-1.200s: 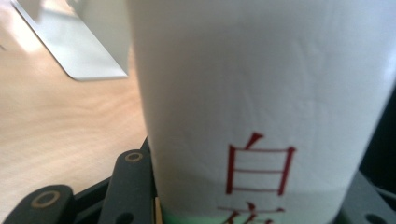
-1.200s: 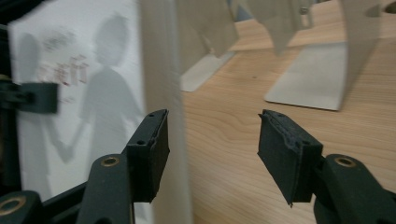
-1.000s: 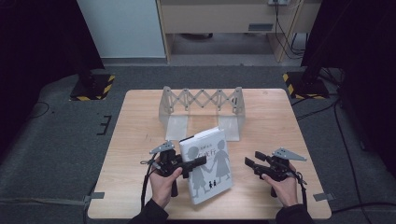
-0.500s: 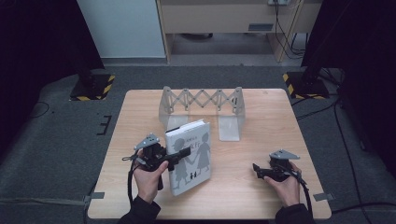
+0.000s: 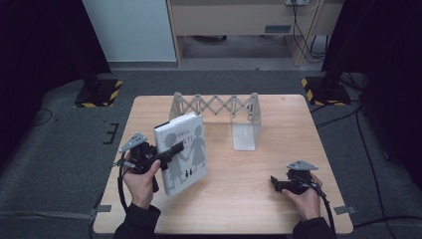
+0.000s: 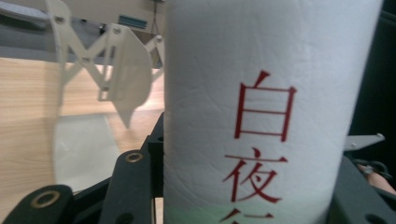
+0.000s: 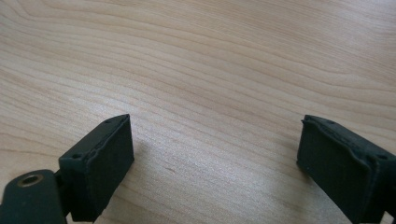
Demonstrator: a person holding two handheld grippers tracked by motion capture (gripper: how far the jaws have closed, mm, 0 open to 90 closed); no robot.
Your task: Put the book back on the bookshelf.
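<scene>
The left gripper (image 5: 169, 152) is clamped on the book (image 5: 181, 149). In the high view one black jaw lies across the white cover, near its left edge, and the hand (image 5: 142, 177) holds the tool from below. The book stands tilted at the left half of the table (image 5: 278, 199), its lower edge close to the wood, its cover with grey silhouettes facing up and toward the camera. In the left gripper view the book's spine (image 6: 254, 112), white with red characters, sits squarely between the jaws, which press it on both sides.

Just behind the book stands the rack (image 5: 219, 107), a pale folding lattice with end plates, near the table's far edge; the book's top corner overlaps the rack's left end in the high view, though touching cannot be told.

Well apart, at the right near corner, the right gripper (image 5: 278, 184) rests low over bare wood. Its jaws stand wide apart with nothing between them; the right gripper view shows only wood grain in the gap.
</scene>
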